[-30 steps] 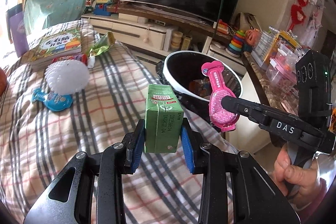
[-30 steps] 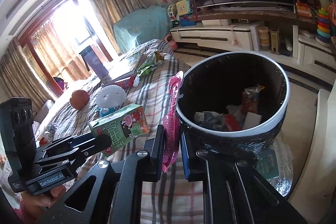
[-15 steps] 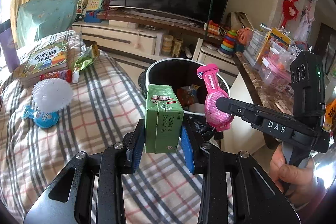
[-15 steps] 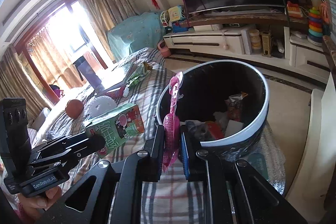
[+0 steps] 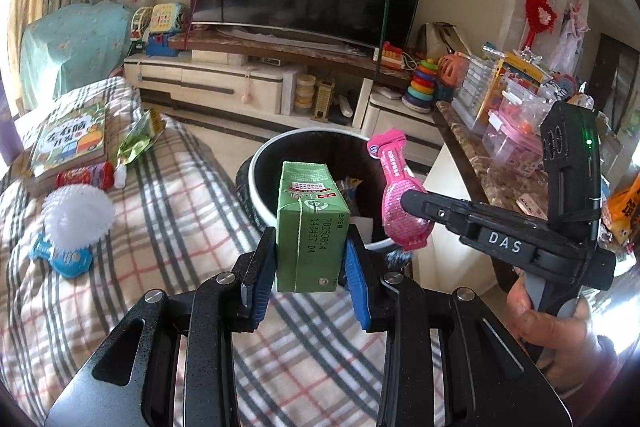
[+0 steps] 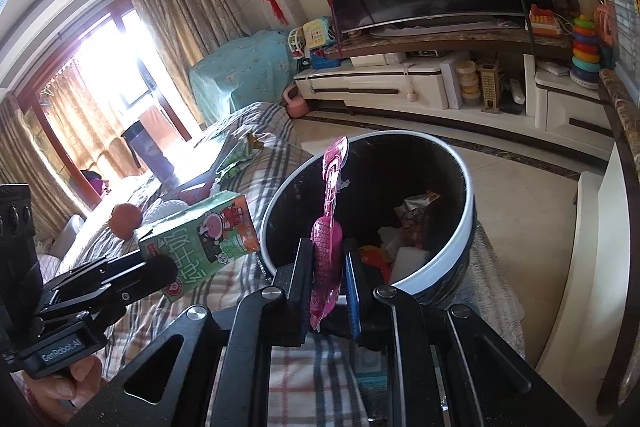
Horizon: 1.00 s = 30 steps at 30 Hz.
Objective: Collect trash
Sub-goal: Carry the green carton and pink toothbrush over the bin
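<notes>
My left gripper [image 5: 306, 269] is shut on a green drink carton [image 5: 310, 227] and holds it upright above the plaid bed, just short of the black trash bin [image 5: 280, 151] with its white rim. The carton also shows in the right wrist view [image 6: 204, 239]. My right gripper [image 6: 328, 279] is shut on a pink wrapper [image 6: 326, 247], held on edge at the near rim of the bin [image 6: 440, 263]. In the left wrist view the pink wrapper [image 5: 398, 203] hangs over the bin's right side. The bin holds several pieces of trash.
On the plaid bed [image 5: 160, 227] lie a green snack bag [image 5: 138, 141], a book [image 5: 68, 139], a red tube [image 5: 86, 173], a white spiky ball [image 5: 78, 217] and a blue toy [image 5: 60, 259]. A TV stand [image 5: 224, 87] and a cluttered marble counter [image 5: 480, 163] flank the bin.
Both grippers have moved forward towards the bin with their items still held. The bin now sits closer and more centred in both views.
</notes>
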Motion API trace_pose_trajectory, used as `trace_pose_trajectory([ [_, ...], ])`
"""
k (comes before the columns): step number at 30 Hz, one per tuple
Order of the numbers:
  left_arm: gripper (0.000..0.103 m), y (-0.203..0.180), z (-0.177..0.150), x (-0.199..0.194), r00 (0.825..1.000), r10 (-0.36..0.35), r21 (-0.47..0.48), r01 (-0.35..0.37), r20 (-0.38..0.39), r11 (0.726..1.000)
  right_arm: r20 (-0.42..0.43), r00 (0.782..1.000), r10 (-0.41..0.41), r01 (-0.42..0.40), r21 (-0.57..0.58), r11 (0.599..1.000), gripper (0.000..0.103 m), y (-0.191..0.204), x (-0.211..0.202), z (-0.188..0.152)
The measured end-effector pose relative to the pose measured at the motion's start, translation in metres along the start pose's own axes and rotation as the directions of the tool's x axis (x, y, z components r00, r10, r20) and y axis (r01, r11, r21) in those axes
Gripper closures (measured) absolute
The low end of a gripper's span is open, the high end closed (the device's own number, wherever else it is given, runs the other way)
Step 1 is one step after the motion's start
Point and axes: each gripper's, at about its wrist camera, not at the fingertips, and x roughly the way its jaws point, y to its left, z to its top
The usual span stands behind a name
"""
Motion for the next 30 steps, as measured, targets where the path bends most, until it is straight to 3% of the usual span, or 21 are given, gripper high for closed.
trace_pose_trajectory([
  [30, 0.072, -0.019, 0.022, 0.047, 0.999, 0.003, 0.029, -0.002, -0.034, 1.000, -0.032, 0.997, -0.069, 0.069, -0.017, 0.998, 0.088, -0.027, 0.025, 0.027],
])
